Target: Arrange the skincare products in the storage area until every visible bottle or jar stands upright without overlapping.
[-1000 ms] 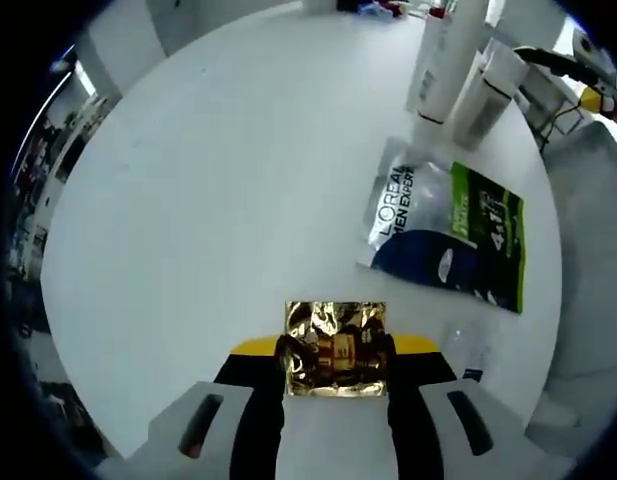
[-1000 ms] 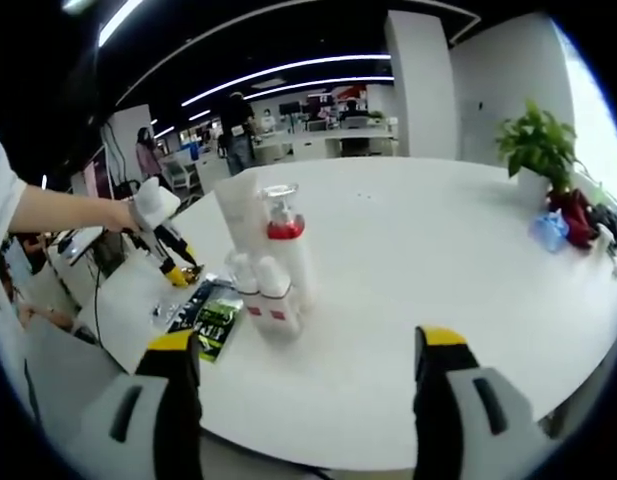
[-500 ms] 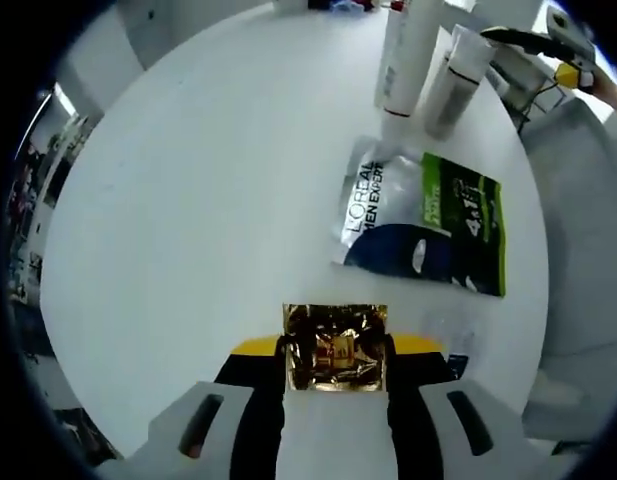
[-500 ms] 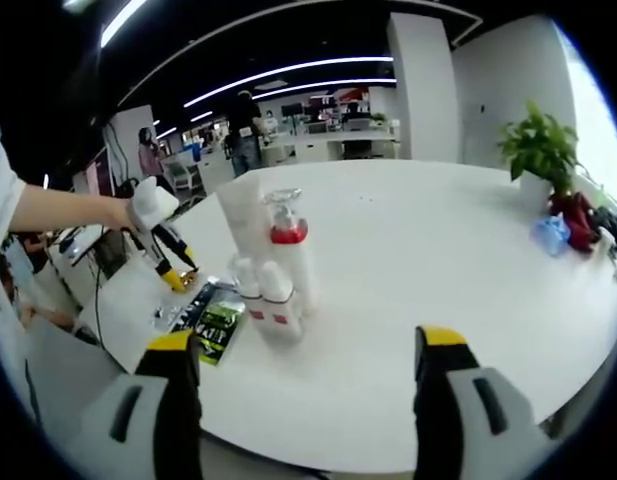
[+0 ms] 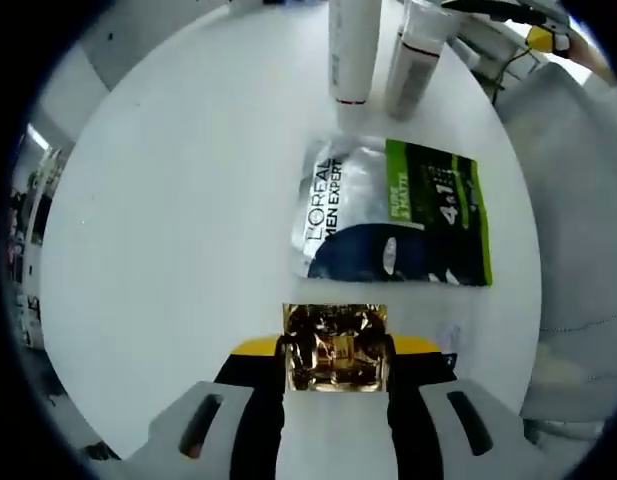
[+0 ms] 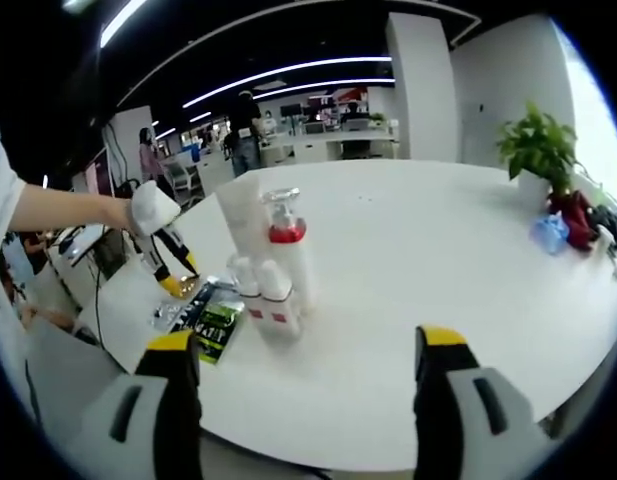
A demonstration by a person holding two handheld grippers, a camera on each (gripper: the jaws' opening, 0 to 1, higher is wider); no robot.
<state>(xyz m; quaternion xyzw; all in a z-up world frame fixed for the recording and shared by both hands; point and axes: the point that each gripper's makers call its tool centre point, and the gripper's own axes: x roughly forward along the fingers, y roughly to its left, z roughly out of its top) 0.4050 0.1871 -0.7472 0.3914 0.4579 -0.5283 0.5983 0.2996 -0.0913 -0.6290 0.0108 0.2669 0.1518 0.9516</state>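
Observation:
My left gripper (image 5: 335, 350) is shut on a gold foil sachet (image 5: 335, 345), held above the white table (image 5: 188, 200). Beyond it a L'Oreal Men Expert sachet (image 5: 393, 226) lies flat. A white tube (image 5: 353, 50) and a small white bottle (image 5: 412, 60) stand upright behind it. In the right gripper view the same group stands near the table's left side: a tall white tube (image 6: 240, 220), a red-collared pump bottle (image 6: 286, 245) and two small white bottles (image 6: 268, 296), with the green sachet (image 6: 214, 318) lying beside them. My right gripper (image 6: 306, 375) stands open over the table, well short of the bottles. The left gripper (image 6: 173, 272) shows there in a gloved hand.
A potted plant (image 6: 537, 150) and a blue and red bundle (image 6: 568, 222) sit at the table's far right. People stand in the office behind. The table edge (image 5: 533, 330) runs close on the right in the left gripper view.
The left gripper, still holding the gold sachet, has swung so the L'Oreal sachet and bottles now sit more central and closer ahead. The right gripper has stayed still.

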